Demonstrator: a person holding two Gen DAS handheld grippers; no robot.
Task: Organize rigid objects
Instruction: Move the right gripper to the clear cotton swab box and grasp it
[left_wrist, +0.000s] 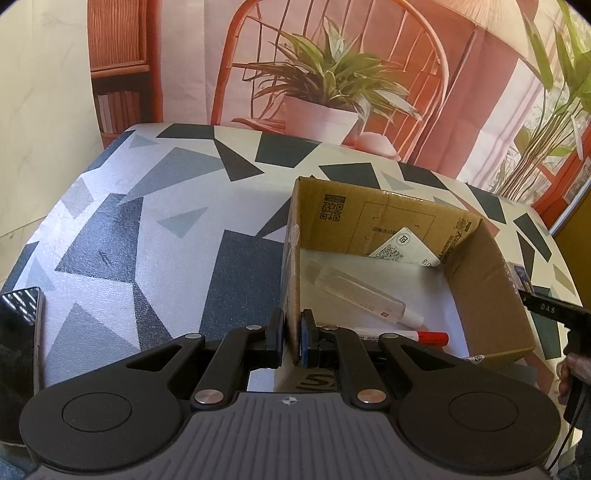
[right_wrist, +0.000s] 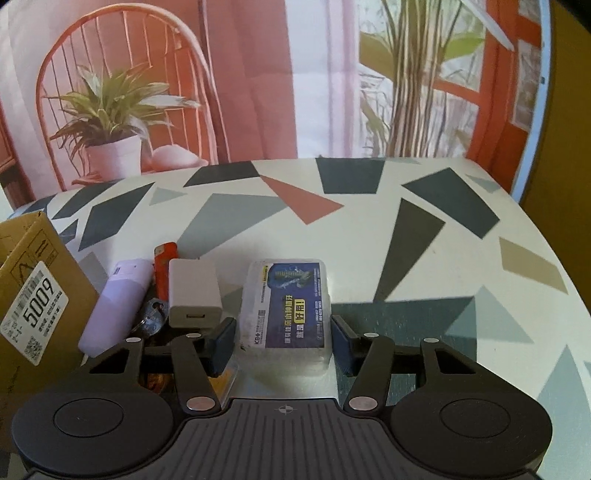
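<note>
While your left gripper (left_wrist: 291, 338) stays out of it, clenched on the near wall of the box (left_wrist: 491, 280) to keep it from sliding, your right gripper (right_wrist: 283, 341) has the real job. The case (right_wrist: 286, 308) lies flat on the table (right_wrist: 424, 266), right between the right fingers (right_wrist: 223, 339). They stand on each side of it, released, with small gaps, so nothing is held yet.

The case is clear hard plastic with a blue label. It looks light and stiff, so it will not bend when you squeeze. Its sides are smooth and may be slippery. Take it by the two long sides, near the middle, and press firmly but not too hard, since thin plastic can crack.

Now count. Beside the case, near the box, you have one white charger (right_wrist: 194, 291), one pale purple tube (right_wrist: 118, 302), one red lighter (right_wrist: 165, 269) and one key (right_wrist: 153, 315). Something shiny lies under the left finger, but it is too hidden to name.

Inside the box there is one clear bottle (left_wrist: 354, 291), one red-capped pen (left_wrist: 406, 336) and one white card (left_wrist: 404, 247) leaning on the back wall. One phone (left_wrist: 18, 350) lies at the far left edge of the table.

That makes one box and two grippers.
</note>
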